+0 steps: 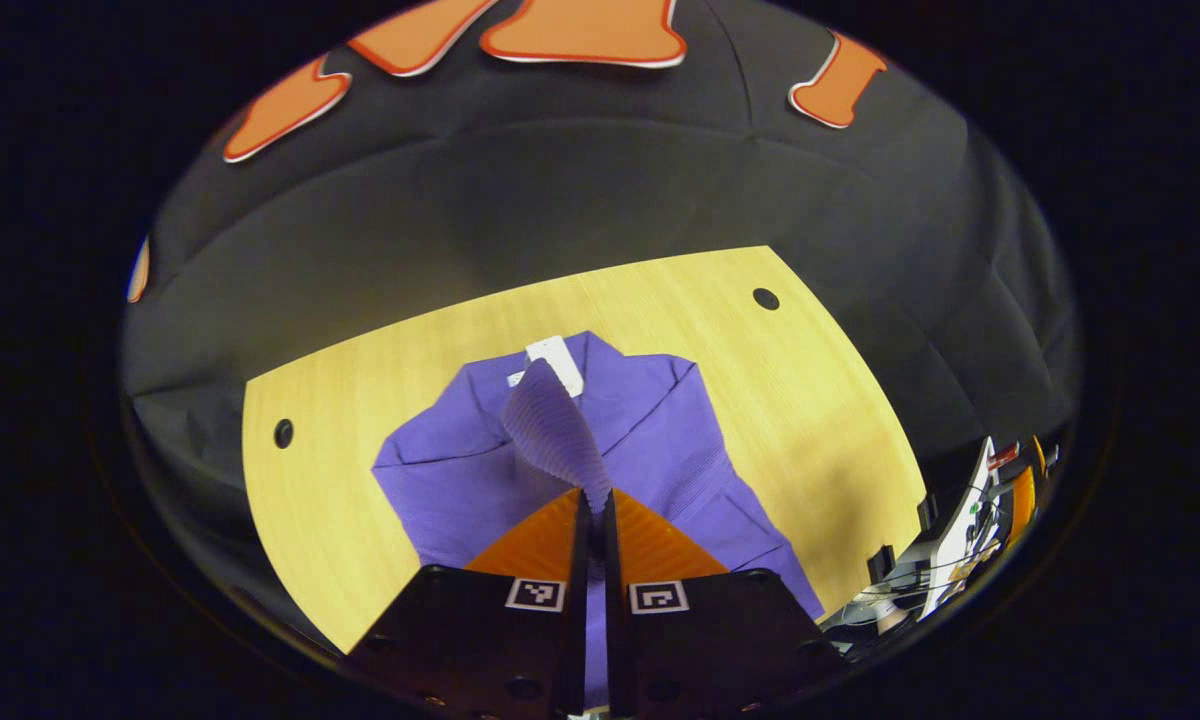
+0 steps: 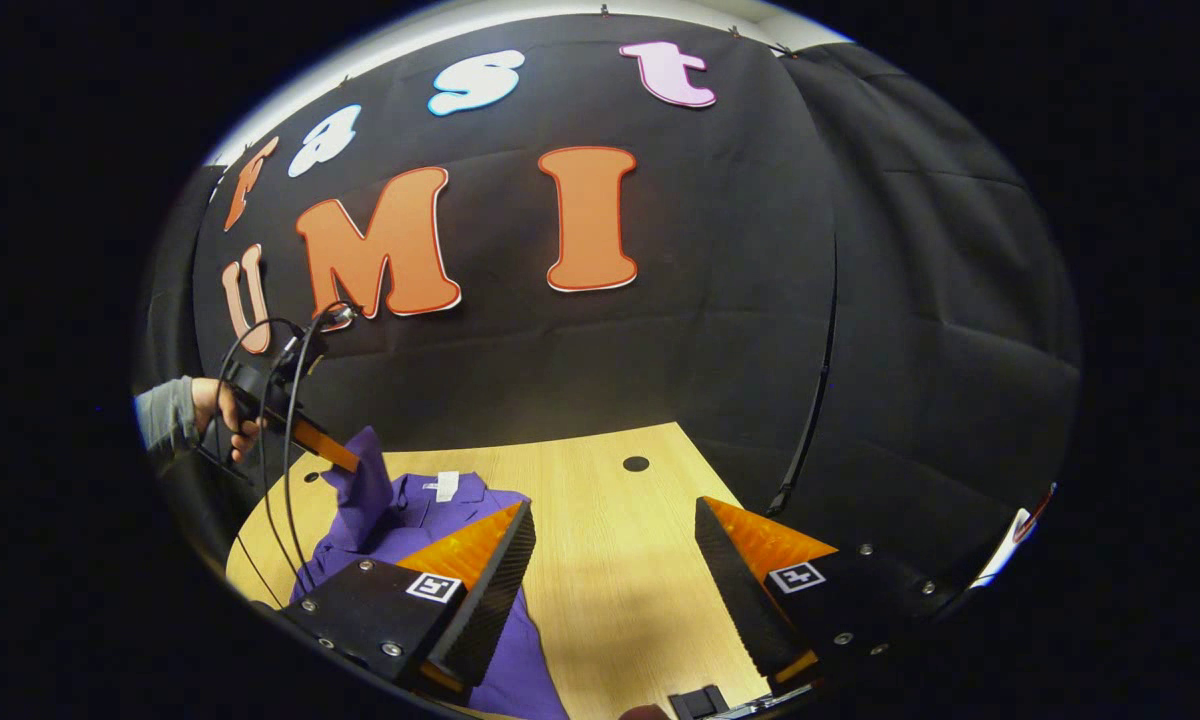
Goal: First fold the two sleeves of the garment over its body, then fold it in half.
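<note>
While we are pinching a ribbed purple sleeve (image 1: 558, 430) between the fingers of the left gripper (image 1: 596, 505), the two fingers are pressing close together with the cloth caught in the narrow slot between them, and the sleeve is rising from the fingertips in a tall fold. Beyond those fingertips the purple garment (image 1: 650, 440) is lying spread on the light wooden table (image 1: 360, 400), its collar and white label (image 1: 557, 362) at the far end, past the lifted sleeve. In the right gripper view we are holding the right gripper (image 2: 615, 525) with its fingers spread wide apart, nothing between them, bare table (image 2: 610, 560) showing through the gap. The garment (image 2: 410, 525) is lying off to the left of the left-hand finger, partly running under it. Farther left, a hand (image 2: 222, 410) in a grey sleeve is gripping the other gripper (image 2: 345, 462), whose tip is lifting the purple sleeve (image 2: 365, 490) above the garment's body.
</note>
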Motion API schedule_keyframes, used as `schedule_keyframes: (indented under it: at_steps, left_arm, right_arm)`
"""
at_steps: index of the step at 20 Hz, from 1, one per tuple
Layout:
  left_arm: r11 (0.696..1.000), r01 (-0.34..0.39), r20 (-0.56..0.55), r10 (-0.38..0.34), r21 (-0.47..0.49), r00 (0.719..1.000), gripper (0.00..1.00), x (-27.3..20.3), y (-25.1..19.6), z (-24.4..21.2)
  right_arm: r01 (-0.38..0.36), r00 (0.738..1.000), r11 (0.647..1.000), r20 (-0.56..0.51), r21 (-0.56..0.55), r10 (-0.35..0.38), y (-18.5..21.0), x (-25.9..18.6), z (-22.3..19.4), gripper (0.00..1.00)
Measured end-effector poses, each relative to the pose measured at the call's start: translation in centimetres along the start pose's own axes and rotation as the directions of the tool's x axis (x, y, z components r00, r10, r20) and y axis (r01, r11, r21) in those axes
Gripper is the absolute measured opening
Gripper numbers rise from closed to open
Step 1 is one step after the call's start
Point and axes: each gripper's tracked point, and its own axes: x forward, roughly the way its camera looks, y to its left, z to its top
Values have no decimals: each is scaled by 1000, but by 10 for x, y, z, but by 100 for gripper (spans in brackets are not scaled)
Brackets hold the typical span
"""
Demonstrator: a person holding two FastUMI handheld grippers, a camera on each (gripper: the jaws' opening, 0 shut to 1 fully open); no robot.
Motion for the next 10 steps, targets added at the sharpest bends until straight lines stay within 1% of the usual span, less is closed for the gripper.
schedule_keyframes:
  at_steps: [1, 2, 3, 4, 5, 6, 7, 9, 10]
  left_arm:
    - [1000, 9, -13, -9, -3, 1000, 10, 23, -18, -1]
    - [1000, 18, -22, -17, 3, 1000, 12, 35, -28, -4]
    - [1000, 26, -8, -26, 10, 1000, 14, 47, -39, -2]
    - [998, 55, 25, -55, 11, 998, 20, 52, -54, 2]
    - [996, 90, 58, -90, 14, 994, 24, 51, -67, 9]
    - [994, 110, 110, -112, 29, 987, 43, 39, -75, 16]
    - [993, 112, 156, -118, 44, 981, 43, 26, -76, 20]
    - [995, 83, 269, -94, 53, 958, 81, -8, -68, 28]
    - [997, 62, 321, -73, 46, 944, 92, -23, -62, 32]
  right_arm:
    - [5, 1000, 1000, -8, 6, -5, -8, 2, -4, 96]
    - [6, 1000, 1000, -16, 11, -6, -12, 2, -7, 95]
    - [6, 1000, 1000, -21, 10, -5, -16, 3, -8, 95]
    - [10, 1000, 1000, -27, 6, -10, -21, 6, -9, 95]
    - [7, 999, 1000, -35, 6, -7, -23, 7, -11, 95]
    - [1, 999, 1000, -40, 4, -1, -22, 8, -11, 95]
    - [-6, 999, 1000, -40, 0, 6, -20, 10, -10, 96]
    - [-31, 999, 999, -38, -19, 30, -11, 15, -6, 95]
    - [-44, 999, 999, -28, -30, 43, -2, 19, -1, 96]
